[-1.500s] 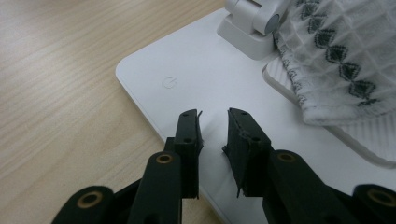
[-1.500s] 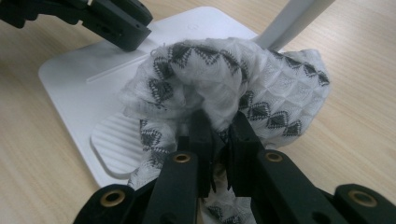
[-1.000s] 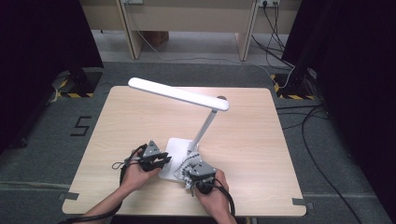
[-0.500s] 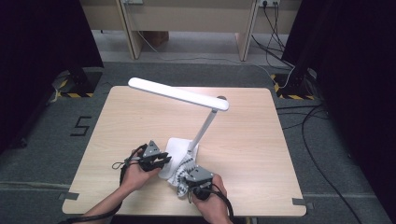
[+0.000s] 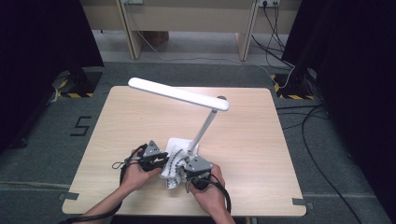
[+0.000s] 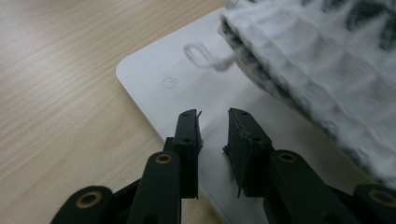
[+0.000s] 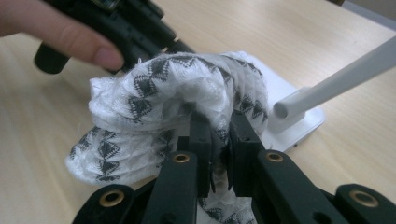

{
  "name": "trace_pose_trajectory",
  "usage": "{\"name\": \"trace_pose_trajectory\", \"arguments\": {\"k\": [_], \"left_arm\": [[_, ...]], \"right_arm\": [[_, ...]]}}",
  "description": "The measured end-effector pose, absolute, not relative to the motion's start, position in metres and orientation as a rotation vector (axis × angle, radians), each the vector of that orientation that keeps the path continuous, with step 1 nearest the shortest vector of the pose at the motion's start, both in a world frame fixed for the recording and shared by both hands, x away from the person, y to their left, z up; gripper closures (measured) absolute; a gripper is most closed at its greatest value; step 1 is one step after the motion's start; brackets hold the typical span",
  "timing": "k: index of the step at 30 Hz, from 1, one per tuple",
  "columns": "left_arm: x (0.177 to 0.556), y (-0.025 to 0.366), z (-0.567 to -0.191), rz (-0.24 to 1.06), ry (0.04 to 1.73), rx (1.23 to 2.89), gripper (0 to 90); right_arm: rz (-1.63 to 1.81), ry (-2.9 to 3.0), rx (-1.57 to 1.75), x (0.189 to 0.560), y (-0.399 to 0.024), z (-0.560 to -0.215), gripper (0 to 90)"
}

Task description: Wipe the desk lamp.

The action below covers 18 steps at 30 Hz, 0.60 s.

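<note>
1. Both forearms come in from the near edge and angle toward each other.
2. The left hand (image 5: 135, 173) grips the left gripper (image 6: 214, 130) and aims it forward and to the right; its jaws stand a narrow gap apart with nothing between them.
3. The right hand (image 5: 209, 189) holds the right gripper (image 7: 218, 125) pointing toward the left one; its jaws are clamped on fabric.

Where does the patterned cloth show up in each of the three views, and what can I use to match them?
High view: the patterned cloth lies bunched low at centre, between the two tools.
Left gripper view: it hangs in the upper right, over the lamp base.
Right gripper view: it sits at centre, pinched by the right tool.
Shared landmark: the white lamp base, also at and.
</note>
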<state>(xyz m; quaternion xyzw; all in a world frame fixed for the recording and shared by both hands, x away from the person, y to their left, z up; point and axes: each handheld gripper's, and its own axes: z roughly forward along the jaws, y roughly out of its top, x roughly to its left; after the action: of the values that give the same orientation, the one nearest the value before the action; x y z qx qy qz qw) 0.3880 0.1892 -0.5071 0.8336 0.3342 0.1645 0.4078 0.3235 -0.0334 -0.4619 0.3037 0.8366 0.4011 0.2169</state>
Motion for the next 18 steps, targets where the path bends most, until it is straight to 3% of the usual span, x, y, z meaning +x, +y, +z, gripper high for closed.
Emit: {"name": "trace_pose_trajectory", "arguments": {"k": [10, 18], "left_arm": [[0.388, 0.195, -0.504, 0.419, 0.88, 2.109, 67.2], [0.398, 0.216, -0.456, 0.509, 0.928, 1.948, 58.9]], "right_arm": [[1.062, 2.299, 0.868, 0.352, -0.024, -0.47, 82.4], [1.065, 2.308, 0.872, 0.355, -0.018, -0.481, 82.2]]}}
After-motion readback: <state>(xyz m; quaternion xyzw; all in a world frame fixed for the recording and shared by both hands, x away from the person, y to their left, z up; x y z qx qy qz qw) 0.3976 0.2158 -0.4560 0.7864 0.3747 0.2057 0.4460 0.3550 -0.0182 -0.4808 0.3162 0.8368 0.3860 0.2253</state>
